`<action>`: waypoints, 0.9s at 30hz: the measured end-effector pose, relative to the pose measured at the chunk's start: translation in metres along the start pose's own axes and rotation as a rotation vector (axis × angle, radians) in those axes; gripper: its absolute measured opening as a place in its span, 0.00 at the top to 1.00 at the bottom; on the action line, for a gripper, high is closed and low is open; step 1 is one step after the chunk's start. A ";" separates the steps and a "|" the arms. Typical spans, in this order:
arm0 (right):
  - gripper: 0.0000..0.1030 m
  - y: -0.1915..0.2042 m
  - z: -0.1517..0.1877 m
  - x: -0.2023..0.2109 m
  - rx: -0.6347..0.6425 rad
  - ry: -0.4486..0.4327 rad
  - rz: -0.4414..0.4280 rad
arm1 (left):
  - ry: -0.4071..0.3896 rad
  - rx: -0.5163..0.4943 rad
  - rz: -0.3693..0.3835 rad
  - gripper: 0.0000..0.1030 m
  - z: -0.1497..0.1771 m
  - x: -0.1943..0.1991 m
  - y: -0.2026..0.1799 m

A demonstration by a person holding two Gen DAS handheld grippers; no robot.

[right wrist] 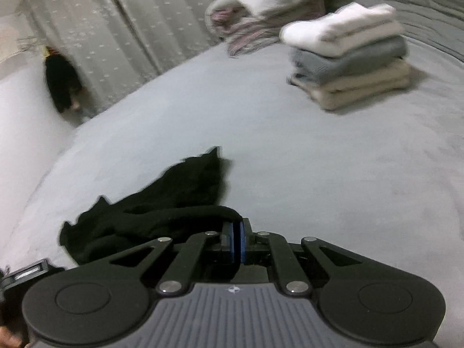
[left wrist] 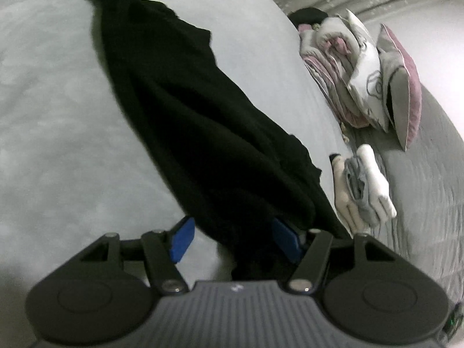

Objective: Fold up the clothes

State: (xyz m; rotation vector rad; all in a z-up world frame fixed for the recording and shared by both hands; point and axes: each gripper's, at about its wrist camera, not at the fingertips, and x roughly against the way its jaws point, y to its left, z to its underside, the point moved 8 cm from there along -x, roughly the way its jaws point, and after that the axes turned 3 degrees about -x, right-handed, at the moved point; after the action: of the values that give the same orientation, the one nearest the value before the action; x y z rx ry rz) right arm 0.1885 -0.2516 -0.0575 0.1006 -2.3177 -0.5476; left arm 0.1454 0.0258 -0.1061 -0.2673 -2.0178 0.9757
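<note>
Black garment (left wrist: 185, 121): long dark knit piece, lying on the pale grey bed cover (left wrist: 52, 110); long axis running away from the left gripper (left wrist: 235, 239) toward the far upper left of its view, bunched and knotted-looking at the far end, near end passing between the blue pads (left wrist: 182, 239); pads standing apart, cloth between them but not visibly pressed, so nothing clamped on this side. To the right in the same view: a folded stack (left wrist: 362, 191) of white, grey and cream pieces, just beside the garment's edge; farther right, pink-and-grey pillows (left wrist: 397, 87) leaning against heaped bedding.

Right wrist view, left to right: dark object (right wrist: 62, 84) against the patterned curtain (right wrist: 130, 34), too blurred to identify; black garment (right wrist: 150, 211) crumpled just left of and ahead of the right gripper (right wrist: 237, 240); blue pads pressed together, a rolled black edge apparently pinched at their tips, contact partly hidden; folded stack (right wrist: 351, 55) well apart, upper right.

Judged relation for the coming move: right gripper holding one end, left gripper nearer the other and straddling it; closing the left on the cloth likely needed before lifting or spreading. Full length of the garment shown only by the left view; layering of the stack only by the right.
</note>
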 end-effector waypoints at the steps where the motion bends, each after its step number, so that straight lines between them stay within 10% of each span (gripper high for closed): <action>1: 0.93 -0.008 -0.001 -0.002 -0.017 0.008 0.013 | 0.003 -0.017 -0.002 0.41 0.002 -0.001 -0.002; 14: 0.95 -0.058 0.003 -0.007 -0.180 0.077 0.054 | -0.067 -0.029 -0.047 0.54 0.004 -0.002 -0.002; 17: 0.87 -0.054 0.007 -0.006 -0.202 0.100 0.009 | -0.078 -0.057 -0.082 0.64 0.006 -0.004 -0.004; 21: 0.51 -0.051 0.011 -0.006 -0.246 0.115 -0.036 | -0.078 -0.095 -0.144 0.85 0.006 -0.005 -0.003; 27: 0.62 -0.040 0.020 -0.011 -0.139 0.112 0.007 | -0.055 -0.106 -0.177 0.95 0.006 0.000 0.001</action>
State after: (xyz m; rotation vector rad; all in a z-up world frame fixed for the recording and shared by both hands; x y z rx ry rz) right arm 0.1789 -0.2780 -0.0936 0.0550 -2.1645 -0.6800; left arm 0.1403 0.0234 -0.1090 -0.1172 -2.1067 0.7744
